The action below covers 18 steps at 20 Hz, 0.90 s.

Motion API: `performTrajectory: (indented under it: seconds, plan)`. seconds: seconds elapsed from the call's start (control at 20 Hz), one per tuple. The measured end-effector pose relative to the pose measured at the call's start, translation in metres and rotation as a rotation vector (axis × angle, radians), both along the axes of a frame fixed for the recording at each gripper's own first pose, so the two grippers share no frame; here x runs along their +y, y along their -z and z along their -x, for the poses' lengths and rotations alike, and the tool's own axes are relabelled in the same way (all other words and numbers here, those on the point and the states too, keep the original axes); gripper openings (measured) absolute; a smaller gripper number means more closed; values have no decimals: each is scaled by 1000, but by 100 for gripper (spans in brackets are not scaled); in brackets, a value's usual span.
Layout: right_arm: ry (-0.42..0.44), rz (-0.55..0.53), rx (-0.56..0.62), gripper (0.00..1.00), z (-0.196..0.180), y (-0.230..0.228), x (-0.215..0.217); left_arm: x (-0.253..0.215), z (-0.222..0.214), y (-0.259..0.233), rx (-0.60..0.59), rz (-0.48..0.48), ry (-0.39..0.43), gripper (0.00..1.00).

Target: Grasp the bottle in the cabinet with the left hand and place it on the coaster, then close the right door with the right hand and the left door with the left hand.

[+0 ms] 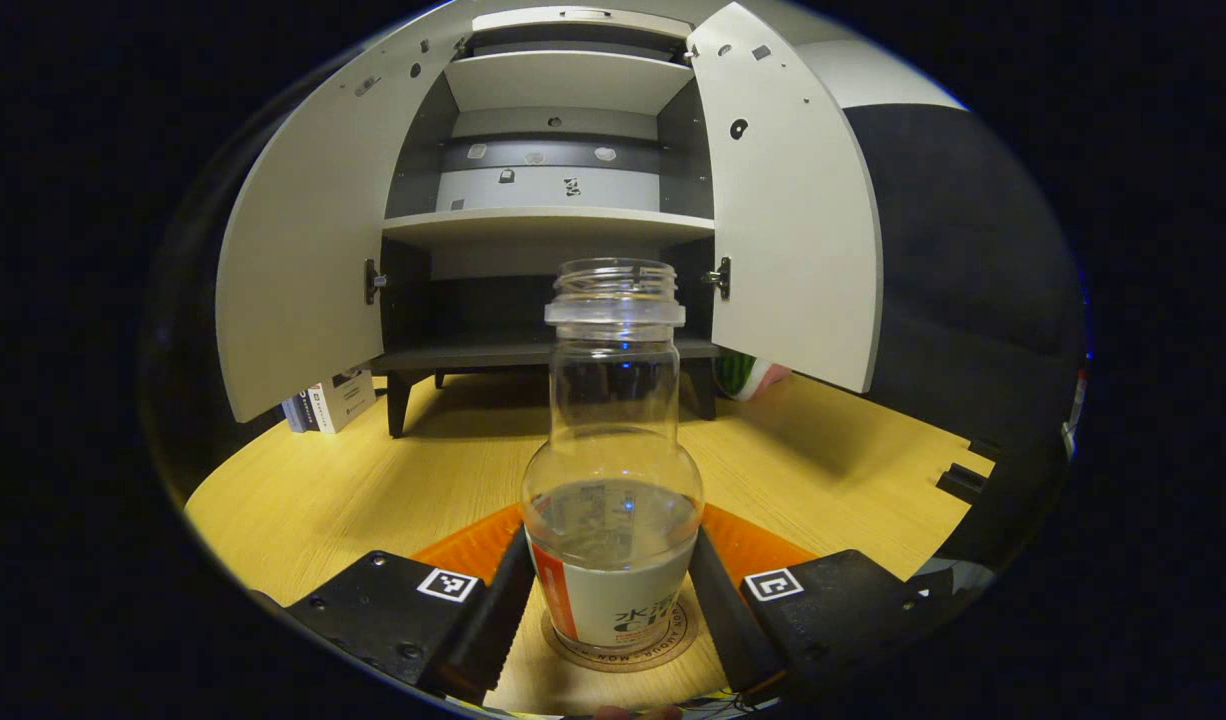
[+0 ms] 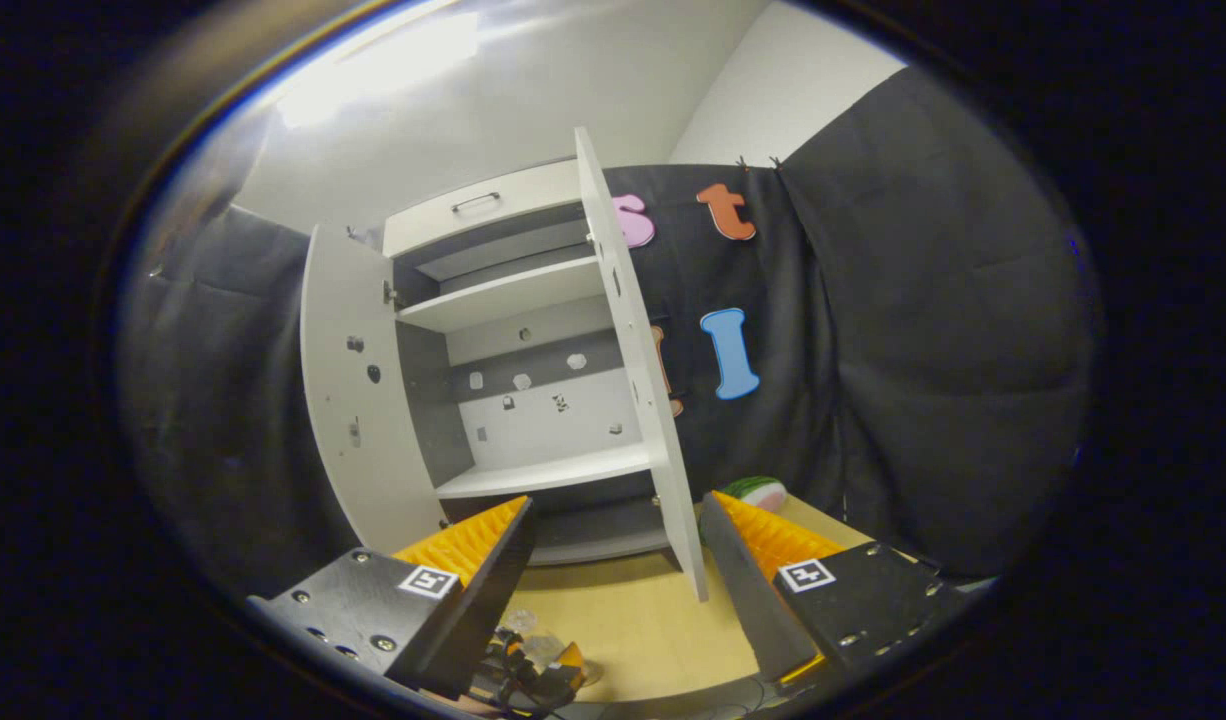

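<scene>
The bottle (image 1: 613, 470) stands upright, mouth up, on the coaster (image 1: 621, 645) between the left claw's (image 1: 613, 615) spread fingers; the right claw (image 2: 618, 560) gapes.

table (image 1: 353, 490): pale wood, lit | coaster (image 1: 678, 640): round, flat on the near edge | bottle (image 1: 613, 480): clear, uncapped, upright on the coaster | cabinet (image 1: 563, 220): at the far side on dark legs, both doors open | books (image 1: 328, 400): by its left leg | watermelon-slice toy (image 1: 748, 375): behind its right door
</scene>
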State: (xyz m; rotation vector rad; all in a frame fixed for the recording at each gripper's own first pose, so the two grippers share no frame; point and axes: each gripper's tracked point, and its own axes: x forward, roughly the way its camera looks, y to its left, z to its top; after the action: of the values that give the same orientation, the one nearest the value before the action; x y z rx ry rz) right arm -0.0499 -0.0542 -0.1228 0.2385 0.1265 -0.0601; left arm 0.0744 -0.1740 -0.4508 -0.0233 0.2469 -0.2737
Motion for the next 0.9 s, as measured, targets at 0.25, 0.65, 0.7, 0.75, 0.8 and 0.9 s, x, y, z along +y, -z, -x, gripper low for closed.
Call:
performTrajectory:
  seconds: [0.25, 0.65, 0.7, 0.75, 0.8, 0.9]
  plan:
    - [10, -5, -14, 100, -21, -6, -7, 0, 0, -13, -11, -16, 57, 92]
    - [92, -2, 6, 100, -19, -10, -60, -16, 21, -100, 33, 64, 186, 93]
    - [110, 7, 11, 100, -19, -7, -73, -14, 22, -119, 21, 72, 192, 93]
    - [122, 13, 15, 100, -21, -7, -84, -14, 25, -135, 12, 74, 207, 92]
    - [129, 10, 26, 100, -22, -6, -92, -12, 25, -154, 3, 73, 214, 93]
    - [109, -15, 26, 100, -28, -11, -102, -6, 22, -195, -38, 92, 227, 93]
